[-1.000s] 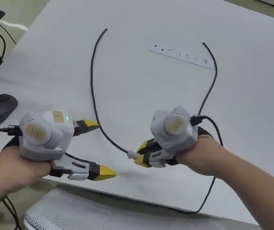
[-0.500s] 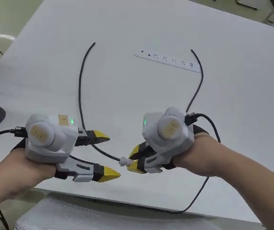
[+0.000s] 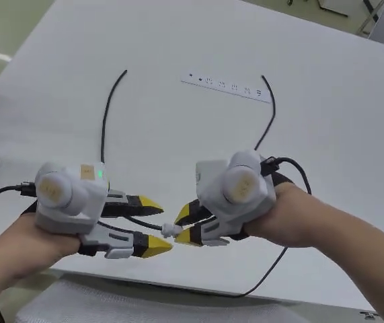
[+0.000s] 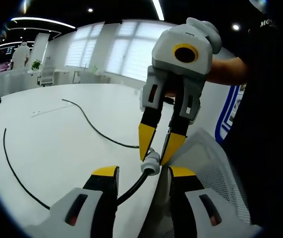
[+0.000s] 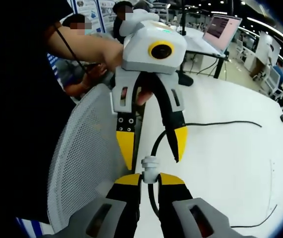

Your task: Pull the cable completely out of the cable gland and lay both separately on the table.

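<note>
Your right gripper (image 3: 183, 224) pinches the gland (image 3: 171, 230) above the table's (image 3: 178, 134) near edge. Left gripper (image 3: 157, 225) gapes empty, jaws astride the cable (image 4: 131, 188) just beside gland; cable runs lengthwise between them.

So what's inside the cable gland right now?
The black cable runs through the cable gland, emerging on both sides. The right tongs grip the gland; the stretch inside is hidden.

light: bright, even | source: ceiling strips (image 4: 157, 9) and windows (image 4: 121, 54), upper frame | shadows: soft, faint on worktop (image 3: 178, 40) | edges: fisheye bending, gripper views | focus: sharp
</note>
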A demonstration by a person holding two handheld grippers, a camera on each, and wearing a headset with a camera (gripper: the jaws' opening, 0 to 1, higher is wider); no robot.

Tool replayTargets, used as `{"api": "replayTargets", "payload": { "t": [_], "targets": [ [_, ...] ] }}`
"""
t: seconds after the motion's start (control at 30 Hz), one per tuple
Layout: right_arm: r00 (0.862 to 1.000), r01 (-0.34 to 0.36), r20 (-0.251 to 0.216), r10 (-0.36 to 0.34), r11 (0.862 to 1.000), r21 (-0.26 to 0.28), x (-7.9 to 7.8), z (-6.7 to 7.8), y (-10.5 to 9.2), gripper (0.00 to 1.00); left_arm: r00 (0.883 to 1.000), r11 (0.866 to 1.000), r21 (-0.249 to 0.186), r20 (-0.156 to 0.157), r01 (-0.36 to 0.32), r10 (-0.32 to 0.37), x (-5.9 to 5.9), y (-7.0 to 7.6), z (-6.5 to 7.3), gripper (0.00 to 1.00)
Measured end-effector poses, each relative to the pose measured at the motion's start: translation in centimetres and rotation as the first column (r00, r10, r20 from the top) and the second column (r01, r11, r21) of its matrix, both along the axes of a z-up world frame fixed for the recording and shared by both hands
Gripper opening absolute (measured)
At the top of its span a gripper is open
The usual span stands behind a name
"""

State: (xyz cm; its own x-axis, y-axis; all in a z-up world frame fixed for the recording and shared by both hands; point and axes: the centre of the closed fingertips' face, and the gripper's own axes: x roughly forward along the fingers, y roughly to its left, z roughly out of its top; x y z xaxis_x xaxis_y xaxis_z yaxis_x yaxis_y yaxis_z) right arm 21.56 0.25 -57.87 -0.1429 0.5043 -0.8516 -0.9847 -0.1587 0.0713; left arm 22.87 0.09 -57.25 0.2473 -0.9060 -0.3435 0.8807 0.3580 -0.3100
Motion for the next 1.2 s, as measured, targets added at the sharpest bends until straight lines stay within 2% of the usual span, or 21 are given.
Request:
{"api": "replayTargets", "payload": {
  "t": [0.1, 0.13, 0.27, 0.33, 0.47, 0.53, 0.63, 0.7, 0.73, 0.77, 0.9, 0.97, 1.07, 1.2],
  "targets": [
    [1.0, -0.001, 0.005, 0.001, 1.0, 0.006, 0.0, 0.1, 0.1, 0.07, 1.0, 1.0, -0.021, 0.004, 0.016, -0.016, -0.3, -0.3, 0.4, 0.32],
    [1.0, -0.004, 0.01, 0.004, 1.0, 0.007, 0.0, 0.2, 0.1, 0.07, 0.999, 0.999, -0.033, 0.024, 0.027, -0.026, -0.4, -0.4, 0.7, 0.29],
    [1.0, -0.012, 0.017, 0.012, 1.0, 0.014, -0.2, 0.3, 0.1, 0.07, 0.999, 0.998, -0.05, 0.023, 0.046, -0.044, -0.7, -0.5, 1.0, 0.19],
    [1.0, -0.017, 0.017, 0.016, 1.0, 0.012, -0.3, 0.3, 0.1, 0.07, 0.999, 0.998, -0.047, 0.014, 0.052, -0.051, -0.8, -0.5, 0.8, 0.18],
    [1.0, -0.025, 0.019, 0.025, 1.0, 0.009, -0.5, 0.2, 0.1, 0.07, 0.997, 0.997, -0.037, 0.019, 0.072, -0.071, -1.2, -0.6, 0.6, 0.17],
    [0.999, -0.033, 0.026, 0.032, 0.999, 0.008, -0.5, 0.2, 0.0, 0.07, 0.997, 0.997, -0.031, 0.036, 0.076, -0.075, -1.3, -0.7, 0.7, 0.16],
    [0.999, -0.036, 0.028, 0.036, 0.999, 0.011, -0.5, 0.2, -0.1, 0.07, 0.997, 0.997, -0.032, 0.035, 0.071, -0.07, -1.2, -0.7, 0.7, 0.16],
    [0.999, -0.037, 0.036, 0.036, 0.999, 0.018, -0.3, 0.3, -0.1, 0.07, 0.998, 0.997, -0.033, 0.032, 0.064, -0.063, -1.1, -0.8, 0.8, 0.16],
    [0.998, -0.04, 0.054, 0.038, 0.999, 0.031, -0.1, 0.4, -0.1, 0.07, 0.998, 0.998, -0.036, 0.036, 0.057, -0.056, -0.9, -0.7, 0.8, 0.16],
    [0.997, -0.041, 0.063, 0.038, 0.998, 0.044, 0.0, 0.4, -0.1, 0.07, 0.998, 0.998, -0.04, 0.027, 0.051, -0.05, -0.7, -0.7, 0.9, 0.15],
    [0.997, -0.032, 0.066, 0.027, 0.997, 0.072, 0.3, 0.7, -0.3, 0.08, 0.998, 0.998, -0.036, 0.022, 0.053, -0.053, -0.4, -0.8, 1.2, 0.15],
    [0.998, -0.007, 0.055, 0.002, 0.995, 0.096, 0.6, 0.9, -0.3, 0.09, 0.998, 0.998, -0.031, 0.033, 0.056, -0.055, -0.2, -0.9, 1.4, 0.15],
    [0.998, 0.061, 0.012, -0.063, 0.989, 0.134, 1.1, 1.4, -0.3, 0.09, 0.996, 0.998, -0.022, 0.063, 0.063, -0.061, 0.1, -0.9, 1.7, 0.15],
    [0.985, 0.162, -0.082, -0.149, 0.969, 0.186, 1.6, 2.3, -0.4, 0.1, 0.991, 0.996, 0.005, 0.103, 0.088, -0.088, 0.3, -1.0, 2.1, 0.15]
  ]
}}
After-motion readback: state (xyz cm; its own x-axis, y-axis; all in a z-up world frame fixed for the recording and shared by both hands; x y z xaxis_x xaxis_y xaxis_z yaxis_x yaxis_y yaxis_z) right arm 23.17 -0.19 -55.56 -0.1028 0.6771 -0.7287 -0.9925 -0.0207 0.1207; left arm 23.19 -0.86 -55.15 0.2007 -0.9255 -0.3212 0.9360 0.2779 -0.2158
